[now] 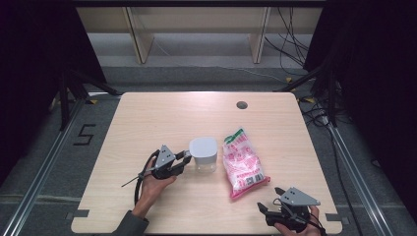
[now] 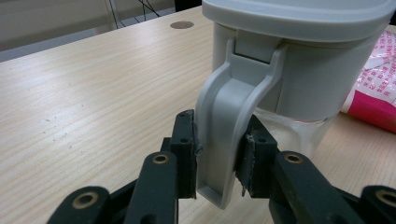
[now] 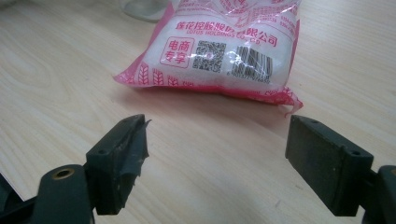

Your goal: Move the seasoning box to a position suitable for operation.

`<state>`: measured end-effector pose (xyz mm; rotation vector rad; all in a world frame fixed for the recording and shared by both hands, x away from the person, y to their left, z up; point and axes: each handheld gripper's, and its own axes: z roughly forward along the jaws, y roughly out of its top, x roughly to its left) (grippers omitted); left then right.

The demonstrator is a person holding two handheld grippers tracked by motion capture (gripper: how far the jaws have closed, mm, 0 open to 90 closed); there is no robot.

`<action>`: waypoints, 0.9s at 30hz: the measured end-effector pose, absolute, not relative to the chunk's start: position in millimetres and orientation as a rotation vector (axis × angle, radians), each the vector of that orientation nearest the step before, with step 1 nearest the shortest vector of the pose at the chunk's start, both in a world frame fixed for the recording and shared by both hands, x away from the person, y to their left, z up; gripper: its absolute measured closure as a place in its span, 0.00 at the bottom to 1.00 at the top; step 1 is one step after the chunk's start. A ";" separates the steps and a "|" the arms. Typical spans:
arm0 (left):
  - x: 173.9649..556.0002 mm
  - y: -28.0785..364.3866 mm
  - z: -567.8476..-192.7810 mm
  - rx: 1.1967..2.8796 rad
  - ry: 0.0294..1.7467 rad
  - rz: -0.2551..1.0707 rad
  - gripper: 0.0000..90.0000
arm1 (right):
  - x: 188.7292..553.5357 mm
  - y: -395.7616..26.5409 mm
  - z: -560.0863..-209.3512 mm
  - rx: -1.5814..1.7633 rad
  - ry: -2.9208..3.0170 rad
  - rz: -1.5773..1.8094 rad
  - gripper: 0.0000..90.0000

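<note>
Our left gripper (image 1: 186,158) has its fingers (image 2: 186,154) pinching the grey latch handle (image 2: 223,135) that hangs down the side of a clear container with a grey lid (image 1: 203,147); the left gripper view shows both pads pressed against that handle, a detail too small to make out from the high view. The container stands near the middle of the wooden counter (image 1: 147,123), just beside a pink and white plastic food bag (image 1: 242,163) lying flat to its right. Our right gripper (image 1: 271,204) sits at the counter's near right corner with its fingers (image 3: 122,154) spread wide and nothing between them, aimed at the bag's near end. In the right gripper view we can read red Chinese characters on the bag, a line reading "LOTUS HOLDINGS", a QR code and a barcode (image 3: 250,63). On the floor left of the counter the high view shows a marked "5" (image 1: 84,134).
</note>
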<state>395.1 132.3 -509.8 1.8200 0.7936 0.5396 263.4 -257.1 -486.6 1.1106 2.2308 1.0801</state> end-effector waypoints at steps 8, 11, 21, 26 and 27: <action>402.0 130.8 -510.3 1.809 0.808 0.517 0.77 | 265.7 -257.9 -487.8 1.105 2.271 1.114 0.24; 404.7 131.1 -510.9 1.799 0.806 0.502 0.77 | 262.6 -256.6 -487.4 1.149 2.235 1.098 0.24; 406.5 131.2 -512.4 1.803 0.849 0.447 0.66 | 265.6 -260.4 -487.8 1.127 2.237 1.096 0.24; 399.2 134.2 -508.8 1.861 0.823 0.426 0.47 | 266.8 -258.5 -488.8 1.100 2.262 1.111 0.24; 399.2 134.2 -508.8 1.861 0.823 0.426 0.44 | 266.8 -258.5 -488.8 1.100 2.262 1.111 0.24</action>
